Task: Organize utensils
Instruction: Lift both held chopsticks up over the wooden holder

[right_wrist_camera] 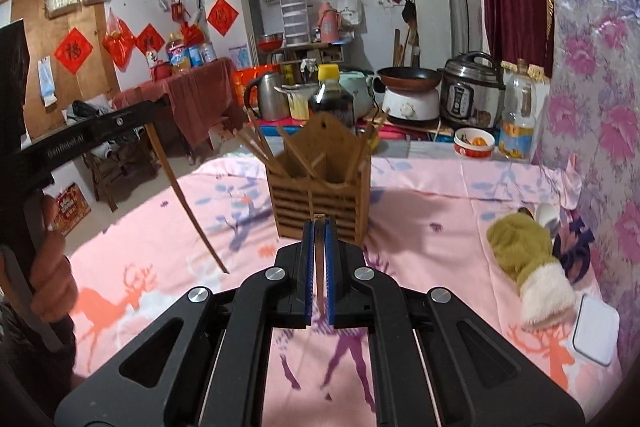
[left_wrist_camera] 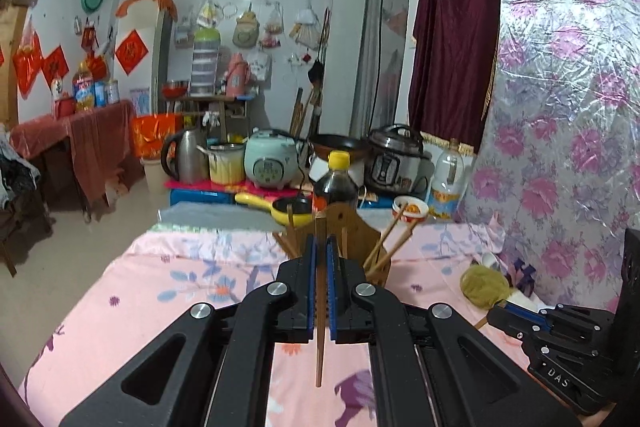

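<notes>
Wooden holder (right_wrist_camera: pixel 318 183) stands on the pink cloth (right_wrist_camera: pixel 420 211) with chopsticks already in it, and each gripper, left (left_wrist_camera: pixel 320 247) and right (right_wrist_camera: pixel 319 231), has its jaws closed on a chopstick (left_wrist_camera: pixel 319 327), seemingly to drop it in.

Behind the wooden utensil holder (right_wrist_camera: pixel 318 187), the dark sauce bottle (right_wrist_camera: pixel 331 95) shows only its top, the lower ends of the chopsticks (right_wrist_camera: pixel 256 143) inside it are hidden, and the small bowl's (right_wrist_camera: pixel 474 142) contents are too small to tell.

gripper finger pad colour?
Blue pads on black fingers; clearest in the right wrist view.
</notes>
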{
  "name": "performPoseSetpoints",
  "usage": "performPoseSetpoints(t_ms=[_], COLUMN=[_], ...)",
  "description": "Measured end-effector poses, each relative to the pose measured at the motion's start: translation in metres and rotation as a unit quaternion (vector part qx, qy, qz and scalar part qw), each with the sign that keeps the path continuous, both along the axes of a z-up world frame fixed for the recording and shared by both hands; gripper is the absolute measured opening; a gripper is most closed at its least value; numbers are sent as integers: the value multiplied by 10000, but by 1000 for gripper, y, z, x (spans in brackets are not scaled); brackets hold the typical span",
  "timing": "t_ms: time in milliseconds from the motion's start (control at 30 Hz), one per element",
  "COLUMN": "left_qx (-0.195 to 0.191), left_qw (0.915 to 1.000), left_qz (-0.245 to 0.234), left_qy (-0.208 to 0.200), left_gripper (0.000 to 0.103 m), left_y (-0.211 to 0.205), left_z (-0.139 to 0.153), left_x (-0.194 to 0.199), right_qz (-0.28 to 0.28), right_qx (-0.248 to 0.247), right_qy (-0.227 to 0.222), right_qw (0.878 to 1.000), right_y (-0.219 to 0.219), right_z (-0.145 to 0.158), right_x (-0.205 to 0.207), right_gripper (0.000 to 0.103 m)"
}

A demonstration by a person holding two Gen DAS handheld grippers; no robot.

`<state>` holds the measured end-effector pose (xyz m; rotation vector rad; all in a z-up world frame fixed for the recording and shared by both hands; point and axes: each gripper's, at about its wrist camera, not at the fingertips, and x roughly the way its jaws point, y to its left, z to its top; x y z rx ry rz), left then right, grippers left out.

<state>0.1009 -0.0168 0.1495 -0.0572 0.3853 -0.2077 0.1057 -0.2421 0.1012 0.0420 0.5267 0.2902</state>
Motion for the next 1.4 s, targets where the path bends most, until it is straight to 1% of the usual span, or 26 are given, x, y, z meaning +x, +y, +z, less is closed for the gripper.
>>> performPoseSetpoints(t_ms=[67,233,333,400,467,500,567,700,867,933,1200,1400], left_qx=[12,164,281,325,388,361,349,401,420,397,270,277], left_qw=[10000,9994,9980,9972,9973,9974,9977,9986,9991,9992,9988,9980], left_qz=[12,51,91,124,139,109,85,33,33,54,166,239], left_qy=[17,286,566,661,608,613,572,336,41,-57,-362,-518], left_gripper=[5,5,5,6,6,5,5,5,5,5,5,5], left_y=[-3,-9,-11,-9,-10,-9,-9,-14,-21,-22,-22,-26], left_z=[-4,-34,-55,-63,-63,-63,-59,-41,-17,-7,27,47], left_x=[5,21,33,38,36,36,33,29,27,30,50,74], right_qz=[11,74,91,92,79,73,51,25,10,-25,-158,-213], right_qx=[4,10,16,40,66,79,134,186,185,165,142,4], right_qy=[20,127,115,100,78,79,97,57,-121,-272,-825,-957], right_qw=[10000,9999,9999,9999,9999,9999,9998,9998,9998,9995,9964,9952], right_y=[4,14,17,15,12,12,9,7,13,16,24,30], right_z=[2,-4,-5,-6,-6,-7,-6,1,17,26,61,77], right_x=[8,24,28,27,25,24,24,26,28,29,33,51], right_gripper=[6,6,6,6,6,6,6,6,6,6,6,6])
